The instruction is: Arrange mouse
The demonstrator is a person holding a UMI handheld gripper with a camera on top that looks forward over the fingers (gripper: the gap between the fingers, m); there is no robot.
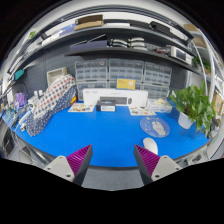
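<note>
A white mouse [150,145] lies on the blue mat [105,135], just ahead of my right finger's tip and slightly outside it. My gripper [112,160] is open, its two fingers with magenta pads [80,157] spread wide apart with nothing between them. The fingers hover over the near edge of the blue mat, above the grey table edge [110,178].
A clear glass bowl [155,126] sits on the mat beyond the mouse. A potted green plant [196,105] stands at the right. A patterned bag [50,102] lies at the left. White boxes [110,98] and drawer cabinets [112,74] line the back.
</note>
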